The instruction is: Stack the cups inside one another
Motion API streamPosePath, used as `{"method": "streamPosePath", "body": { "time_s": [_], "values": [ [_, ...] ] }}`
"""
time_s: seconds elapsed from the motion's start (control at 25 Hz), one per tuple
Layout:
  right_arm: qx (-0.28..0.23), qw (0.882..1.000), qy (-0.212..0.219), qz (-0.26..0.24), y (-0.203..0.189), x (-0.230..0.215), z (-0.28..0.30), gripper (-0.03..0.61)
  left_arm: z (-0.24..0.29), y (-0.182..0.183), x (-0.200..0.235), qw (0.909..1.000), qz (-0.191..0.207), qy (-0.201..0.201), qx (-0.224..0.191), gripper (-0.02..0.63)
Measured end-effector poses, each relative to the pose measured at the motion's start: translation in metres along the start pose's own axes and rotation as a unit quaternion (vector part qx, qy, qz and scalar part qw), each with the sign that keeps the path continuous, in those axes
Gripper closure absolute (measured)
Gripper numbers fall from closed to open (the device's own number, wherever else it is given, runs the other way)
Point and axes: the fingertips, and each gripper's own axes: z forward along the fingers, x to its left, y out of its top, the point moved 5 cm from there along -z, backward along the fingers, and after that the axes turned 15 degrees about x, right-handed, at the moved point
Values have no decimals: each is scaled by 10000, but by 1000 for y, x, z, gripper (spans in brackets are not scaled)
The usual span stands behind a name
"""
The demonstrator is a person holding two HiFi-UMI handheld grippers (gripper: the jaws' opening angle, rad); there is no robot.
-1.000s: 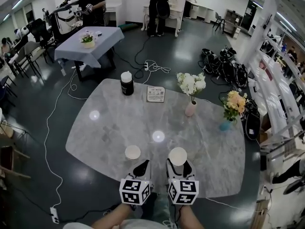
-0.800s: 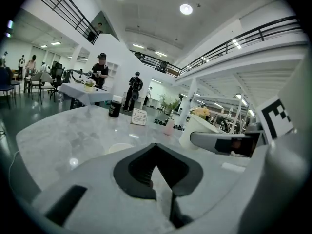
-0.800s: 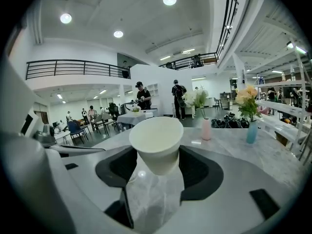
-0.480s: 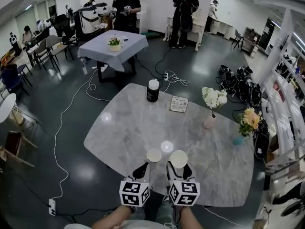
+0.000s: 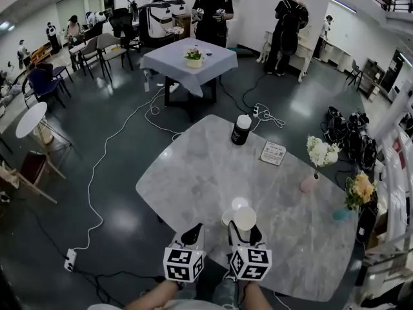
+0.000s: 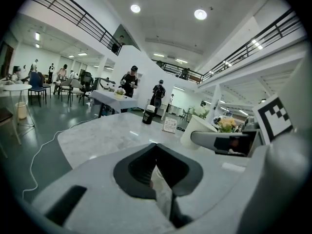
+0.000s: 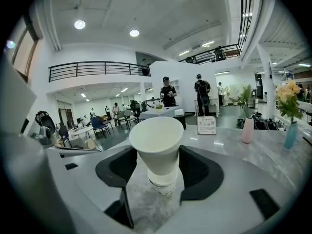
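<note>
Right gripper view gives us the clearest reading: the right gripper (image 7: pixel 158 172) has its two dark fingers (image 7: pixel 202 172) apart by the width of a cup and pressed on a white paper cup, the upper cup (image 7: pixel 157 143). This cup stands upright between them with its mouth above the pads. Directly under its base, low between the same fingers, we see the ringed rim of a second cup, the lower cup (image 7: pixel 164 183). The two look to be touching, but we cannot tell how deep the one sits in the other.

In the head view the lower cup shows only as a piece of rim just at the left of the upper cup, beyond the right fingertips, on the marble table (image 5: pixel 193 173).

The left gripper (image 6: pixel 158 179) is beside the right one, and its fingers (image 6: pixel 134 167) are nearly together. Only a thin slit of table shows between them, and they hold nothing. The cups are to the right of these fingers, not between them.

We judge that the step in hand is the nesting itself: the upper cup is being set into the lower one. The next move, as we see it, calls for a straight push down with the cup kept upright and centred. A tilted push could tip the light lower cup. After that the right fingers should part and let the stack go.
</note>
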Motion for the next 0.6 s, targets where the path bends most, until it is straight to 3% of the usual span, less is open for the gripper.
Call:
{"method": "streamPosePath", "body": {
  "time_s": [0.6],
  "values": [
    [288, 9995, 132, -22, -14, 1, 35, 331, 13, -16, 21, 9991, -199, 206, 299, 612]
  ]
}}
